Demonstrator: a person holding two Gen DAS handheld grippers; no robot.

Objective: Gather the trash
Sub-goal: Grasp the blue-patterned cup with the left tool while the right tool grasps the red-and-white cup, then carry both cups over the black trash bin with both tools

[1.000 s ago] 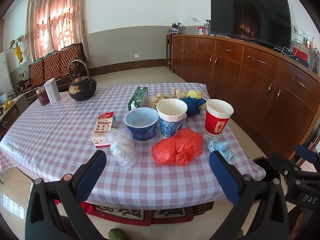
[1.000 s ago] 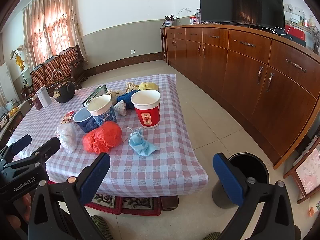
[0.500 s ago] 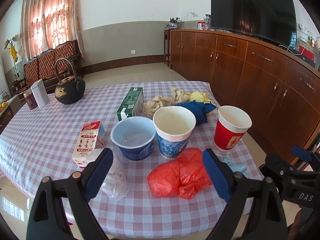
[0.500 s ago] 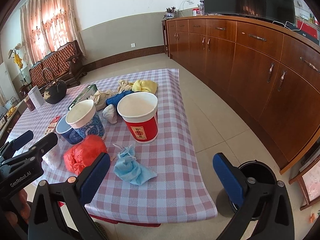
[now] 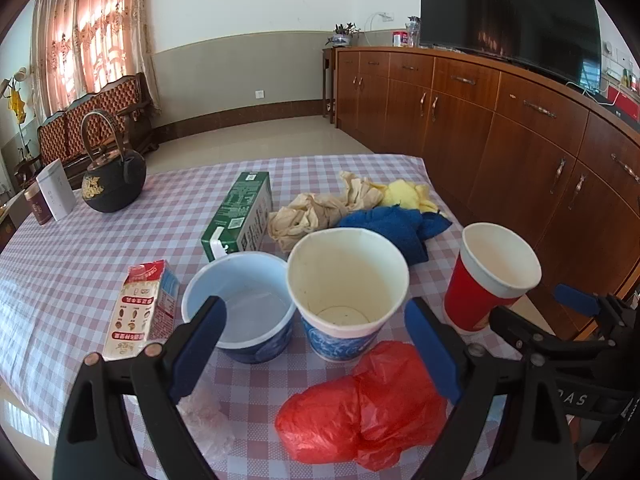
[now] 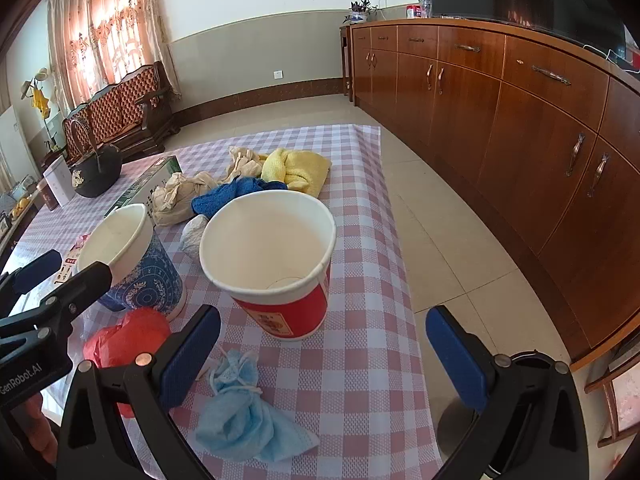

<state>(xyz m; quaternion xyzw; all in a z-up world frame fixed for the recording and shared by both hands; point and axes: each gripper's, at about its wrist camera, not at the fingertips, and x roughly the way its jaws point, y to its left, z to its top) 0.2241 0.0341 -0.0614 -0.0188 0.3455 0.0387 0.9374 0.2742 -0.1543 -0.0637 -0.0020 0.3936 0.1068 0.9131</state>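
Note:
Trash lies on a checked tablecloth. My left gripper is open and empty, just in front of a blue patterned paper cup and a blue bowl, above a red plastic bag and a clear plastic bag. My right gripper is open and empty, in front of a red paper cup, above a crumpled blue face mask. A red-white carton, a green carton, crumpled paper and blue and yellow cloths lie further back.
A black iron teapot and two tins stand at the table's far left. A dark trash bin sits on the floor right of the table, below my right gripper. A long wooden sideboard runs along the right wall.
Both grippers have moved forward and down towards the table; the cups and bags now loom much larger. Both stay open. Nothing on the table has moved.

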